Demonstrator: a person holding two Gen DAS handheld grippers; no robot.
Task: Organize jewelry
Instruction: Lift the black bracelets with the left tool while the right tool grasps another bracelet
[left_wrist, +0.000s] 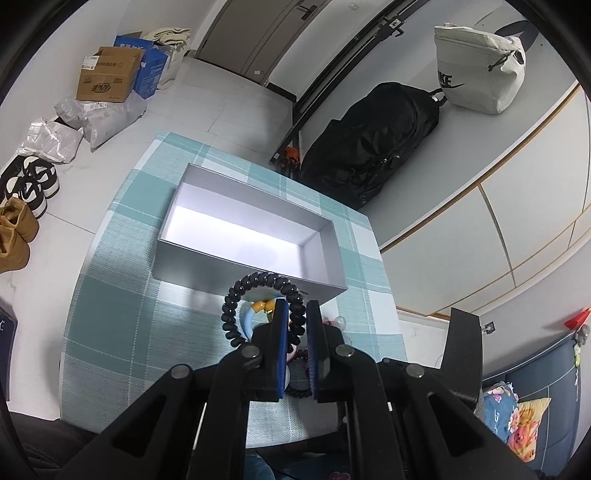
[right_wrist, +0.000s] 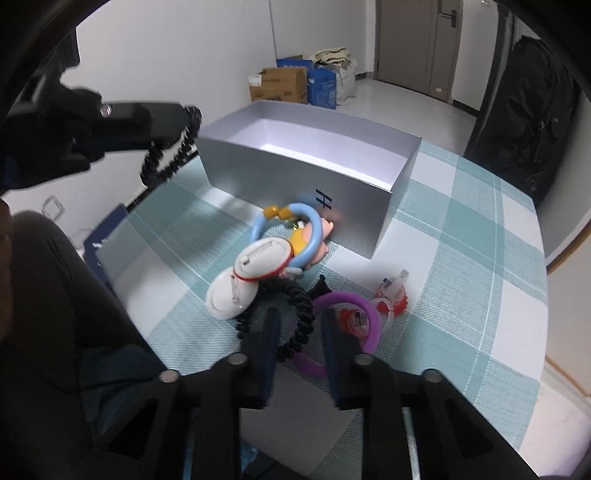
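My left gripper (left_wrist: 297, 306) is shut on a black spiral band (left_wrist: 236, 295) and holds it in the air just before the near wall of the open silver box (left_wrist: 251, 269). The right wrist view shows that left gripper (right_wrist: 184, 122) at upper left, the band (right_wrist: 173, 155) dangling from it. My right gripper (right_wrist: 301, 321) points down into a pile on the checked cloth, its jaws shut on the side of a second black spiral band (right_wrist: 299, 295). A purple ring (right_wrist: 369, 314) loops round the right finger. A blue ring (right_wrist: 314, 229) lies against the silver box (right_wrist: 295, 181).
Two white oval badges (right_wrist: 236, 291) and a pink-red charm (right_wrist: 391, 295) lie in the pile. A flat lid (right_wrist: 110, 240) leans at the table's left edge beside a person's dark trouser leg (right_wrist: 55, 295). Cardboard boxes (left_wrist: 107, 74), shoes (left_wrist: 33, 184) and a black backpack (left_wrist: 369, 140) stand on the floor.
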